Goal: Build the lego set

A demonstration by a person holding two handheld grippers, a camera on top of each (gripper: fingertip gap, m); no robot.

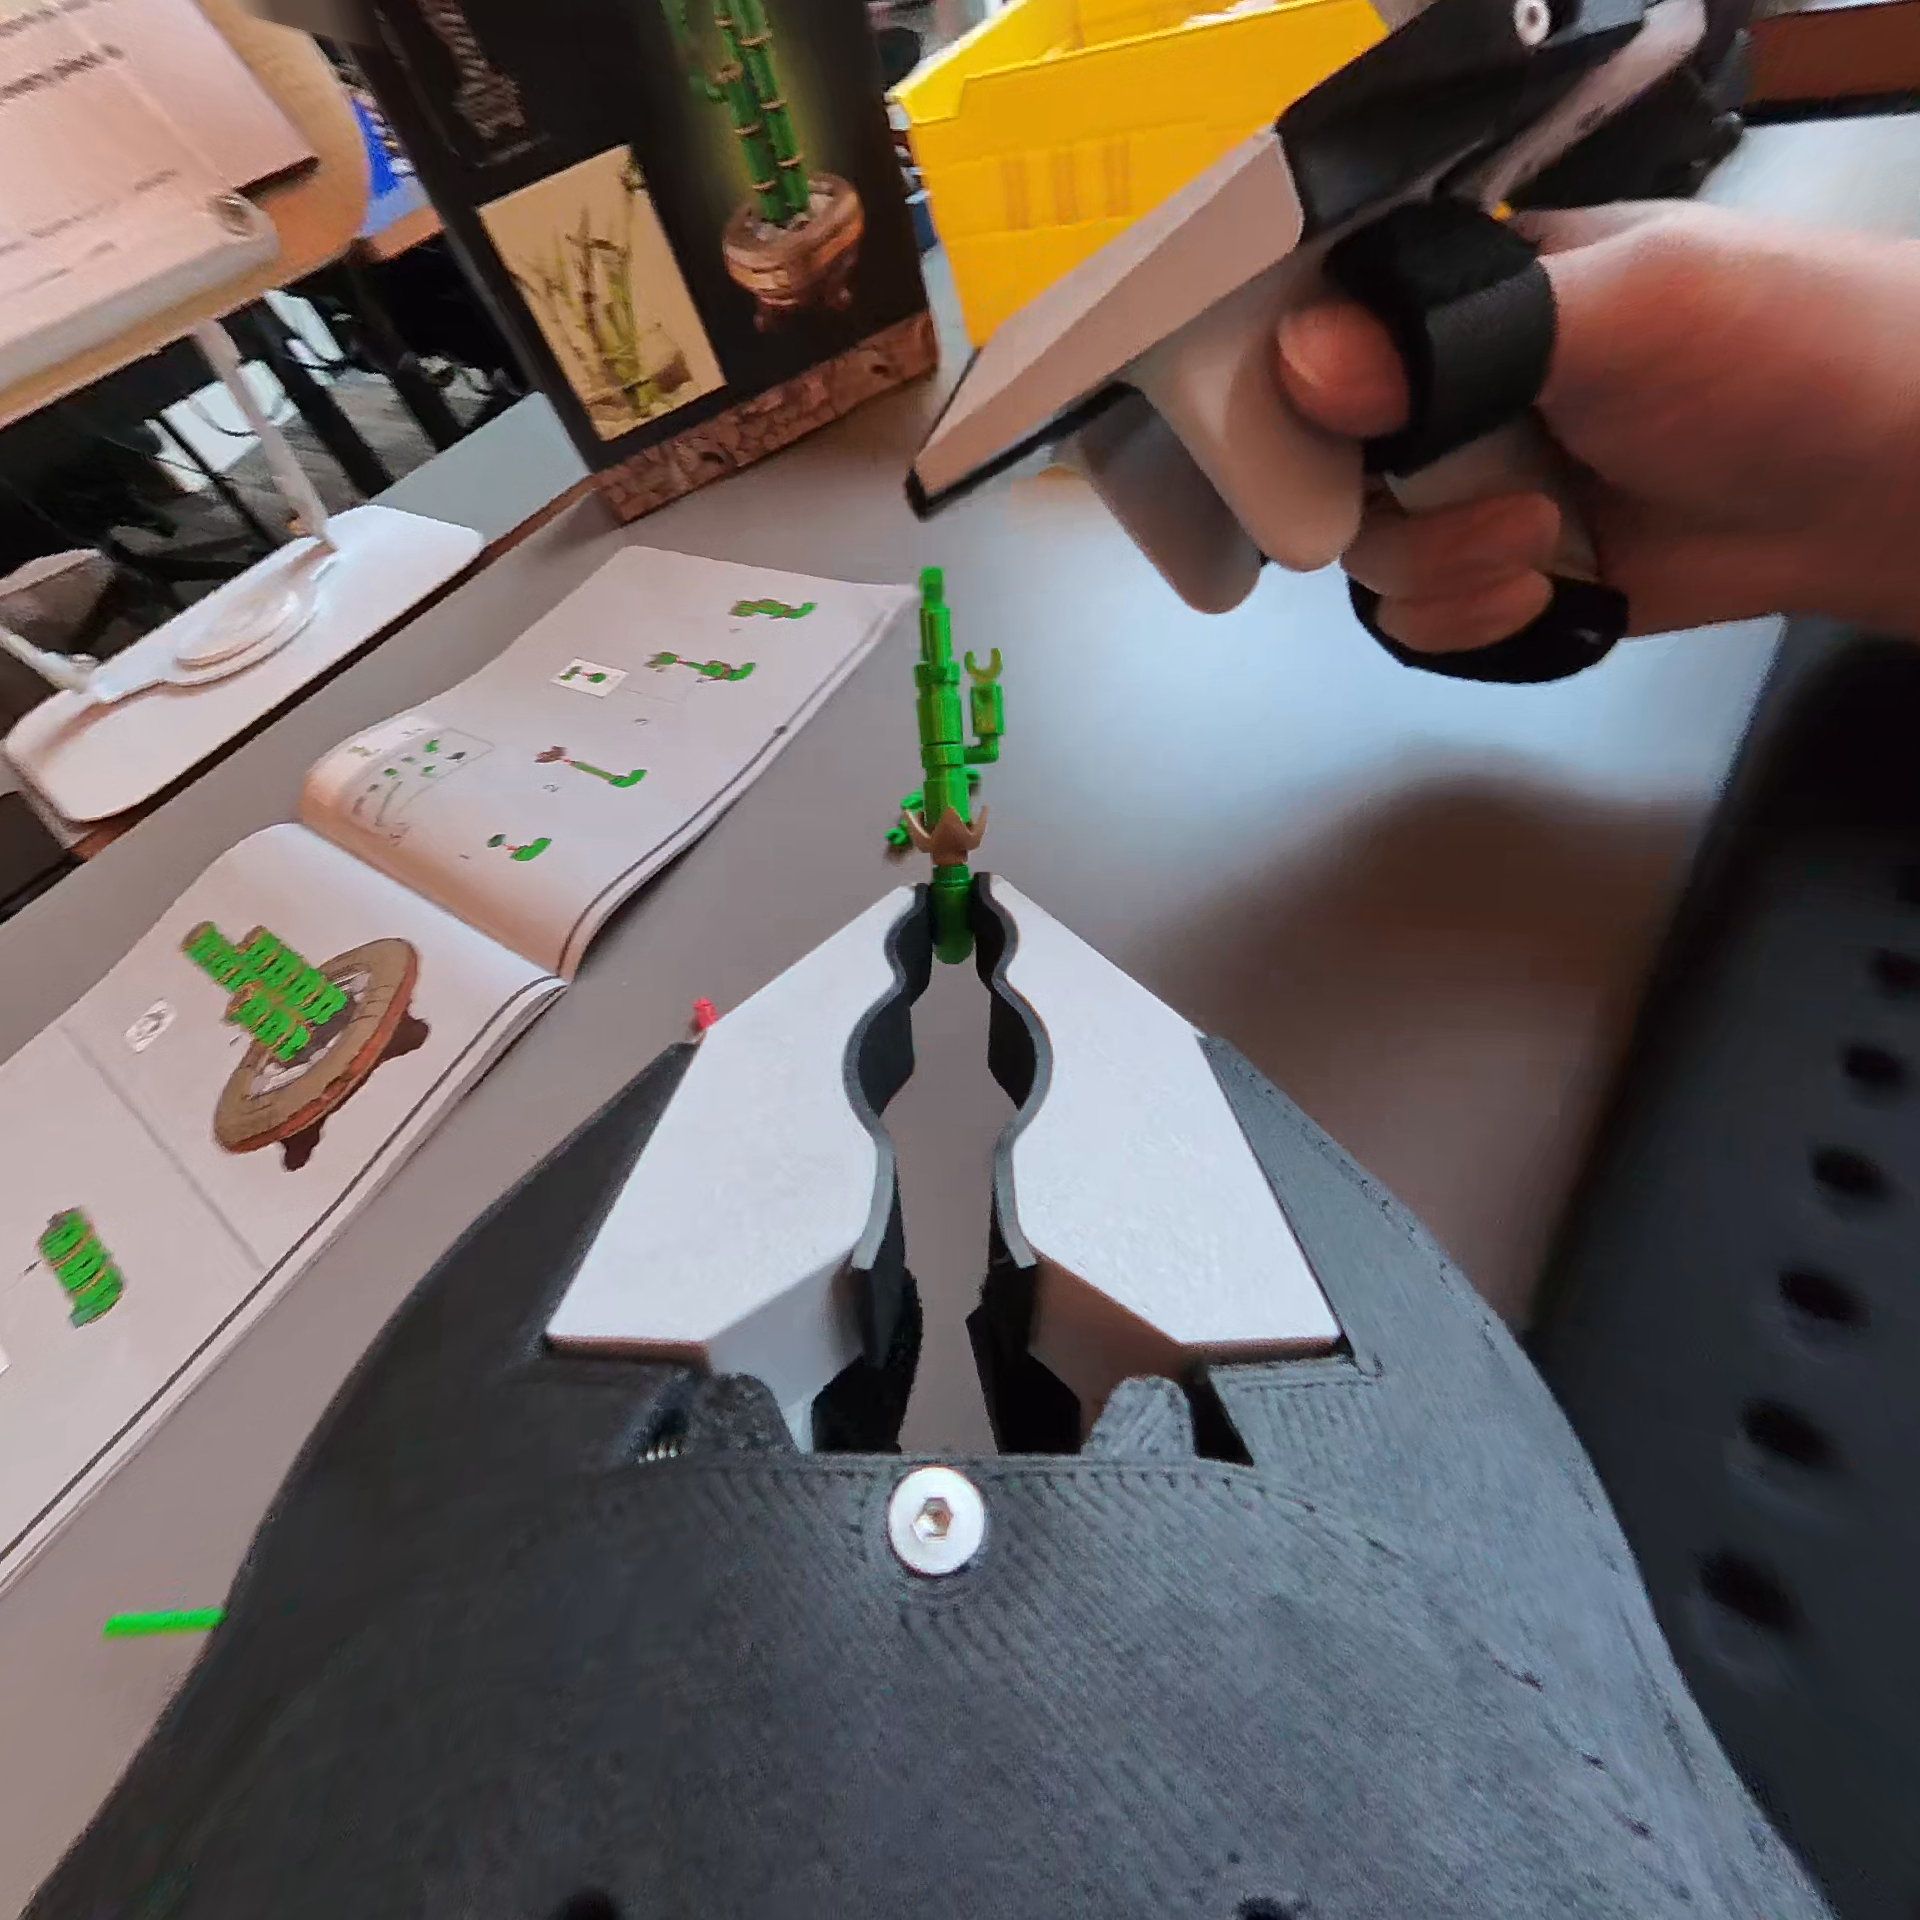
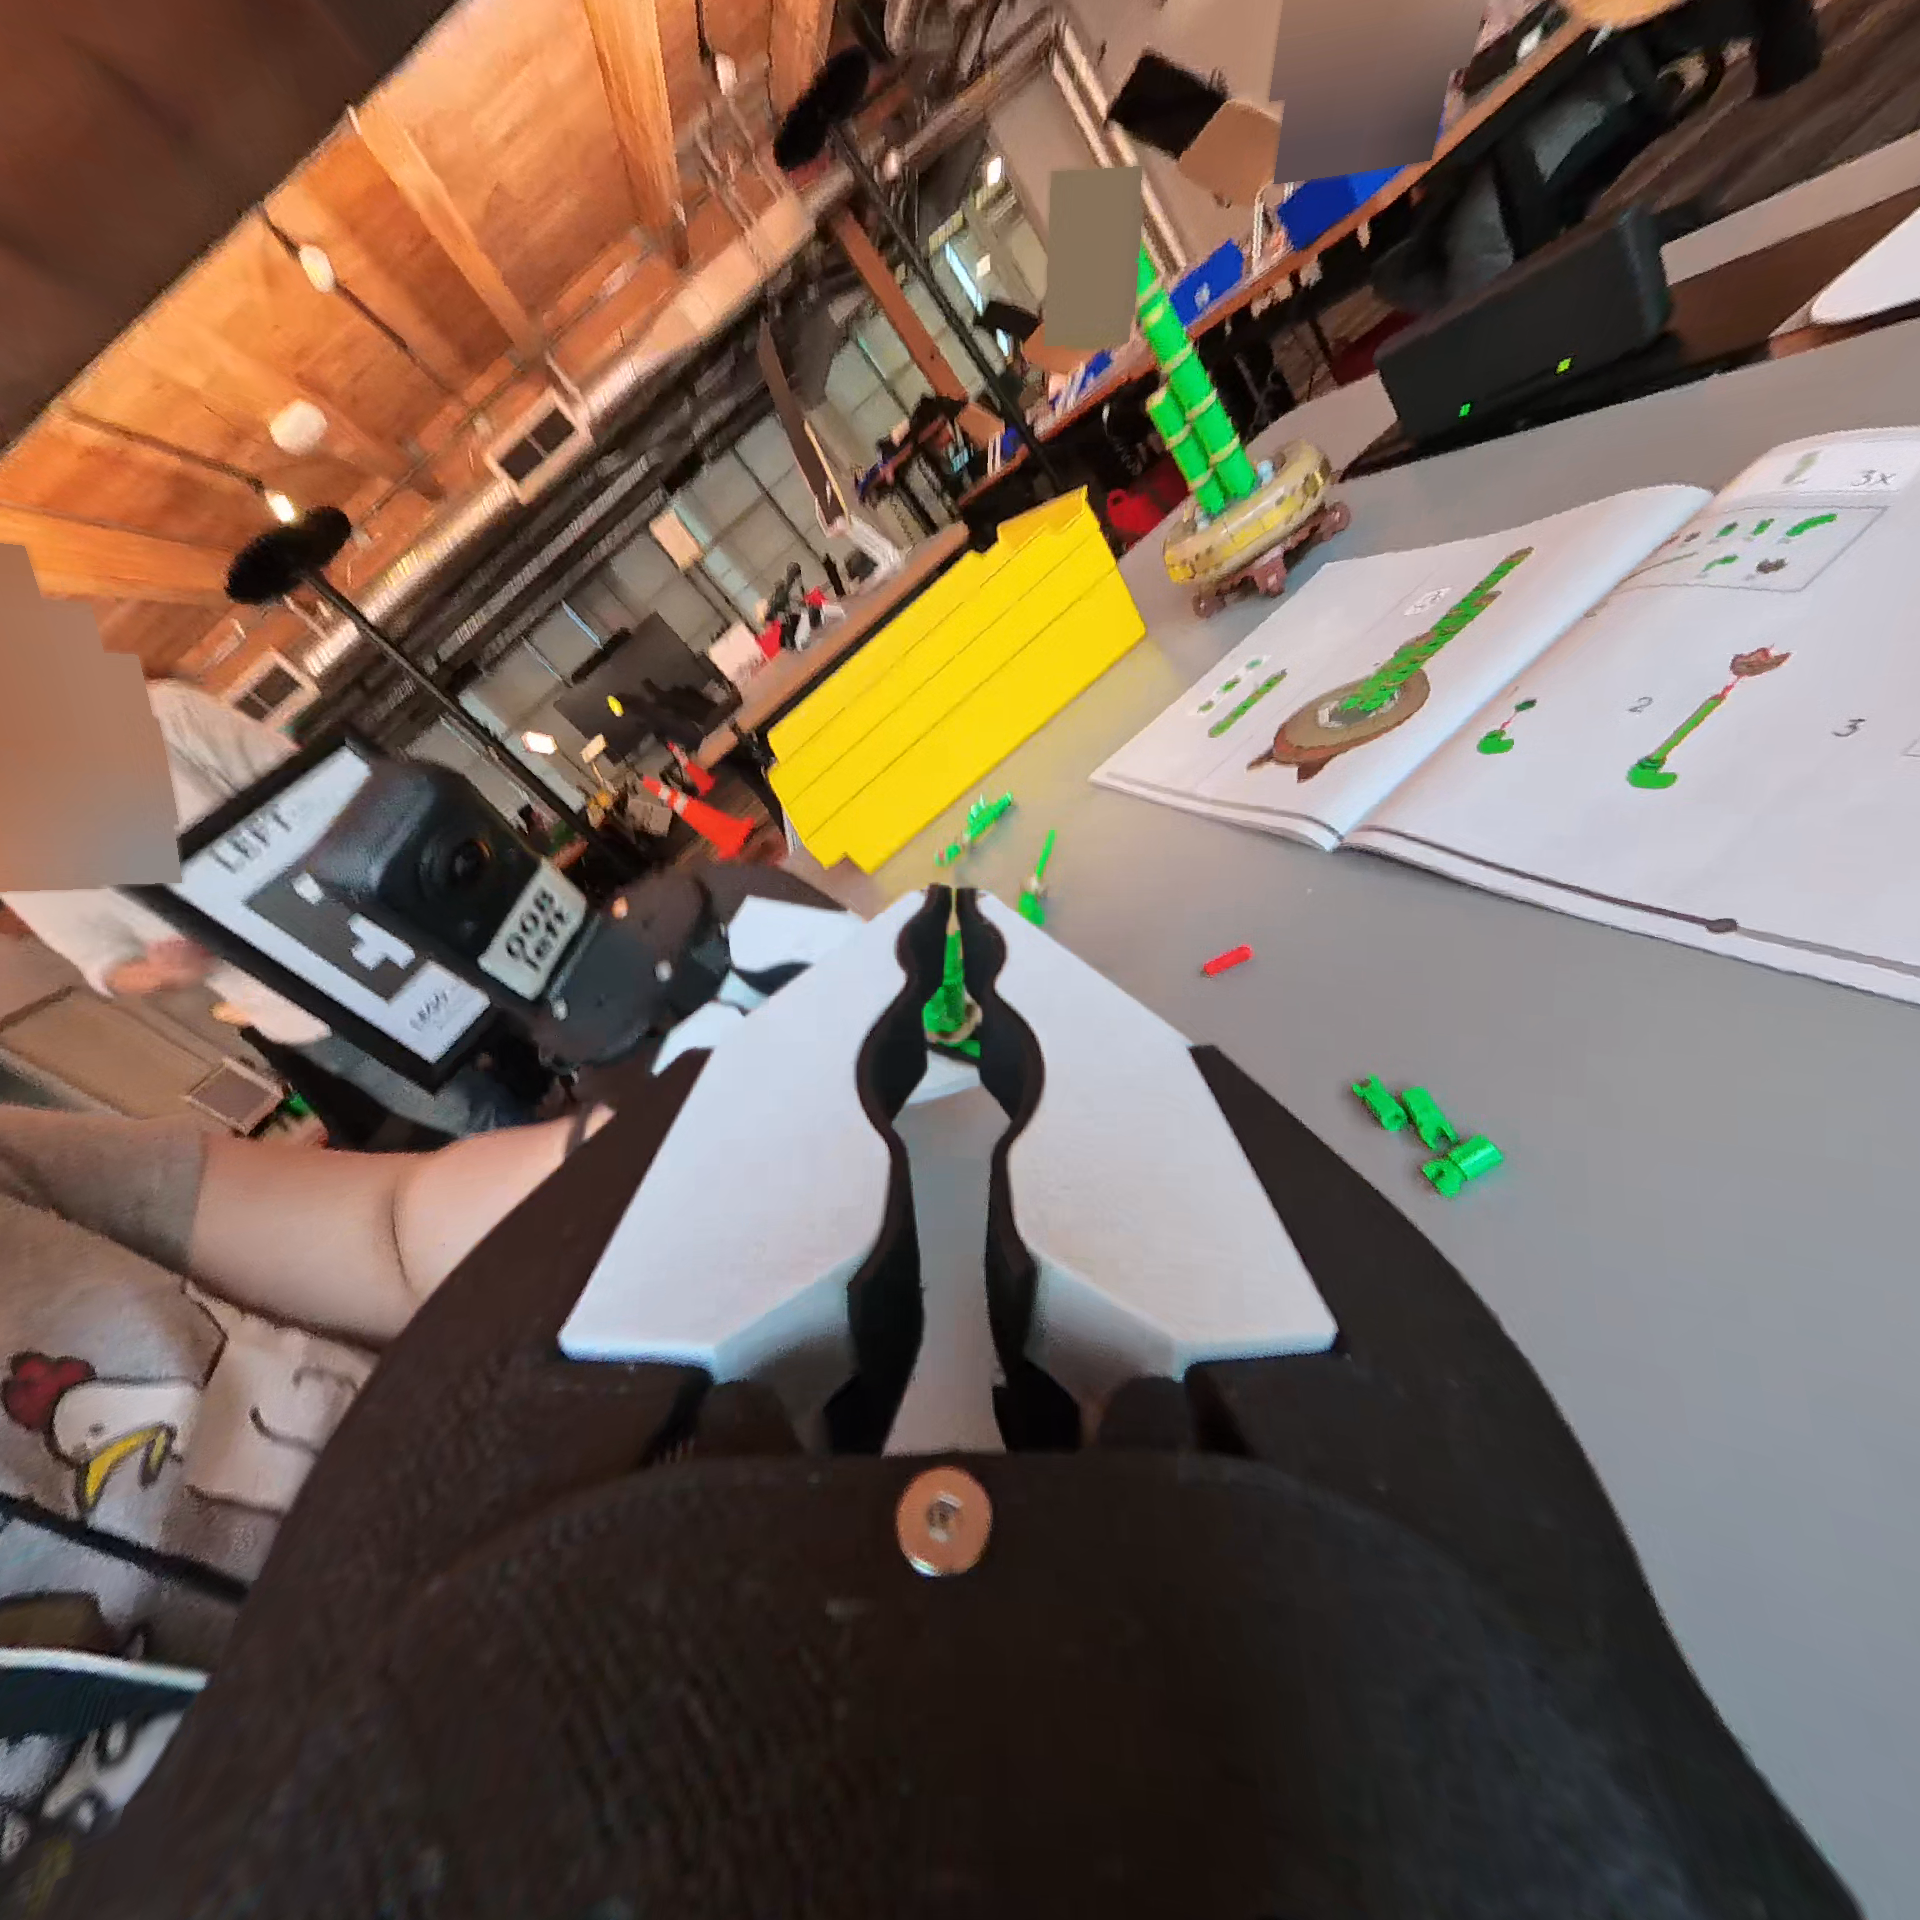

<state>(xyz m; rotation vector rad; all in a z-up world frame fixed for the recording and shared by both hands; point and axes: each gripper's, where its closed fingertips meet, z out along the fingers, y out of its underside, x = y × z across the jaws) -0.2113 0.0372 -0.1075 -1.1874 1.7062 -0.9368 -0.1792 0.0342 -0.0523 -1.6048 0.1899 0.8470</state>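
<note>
My left gripper [image 1: 951,909] is shut on the bottom of a green bamboo stalk [image 1: 935,727] and holds it upright above the grey table [image 1: 1299,831]. The stalk has a tan leaf collar [image 1: 943,834] and a side branch ending in a clip [image 1: 984,707]. My right gripper [image 1: 920,499], held by a hand [image 1: 1714,416], hangs just above the stalk's top with its jaws together. In the right wrist view its fingertips [image 2: 956,896] are almost touching, and the stalk [image 2: 948,1003] shows through the gap below them. I see nothing held in it.
An open instruction booklet [image 1: 582,769] lies to the left; it also shows in the right wrist view [image 2: 1558,748]. Behind it are the set's box [image 1: 675,260], a yellow bin [image 2: 956,686] and a built bamboo pot [image 2: 1247,520]. Loose green pieces [image 2: 1423,1132] and a red pin [image 2: 1226,961] lie on the table.
</note>
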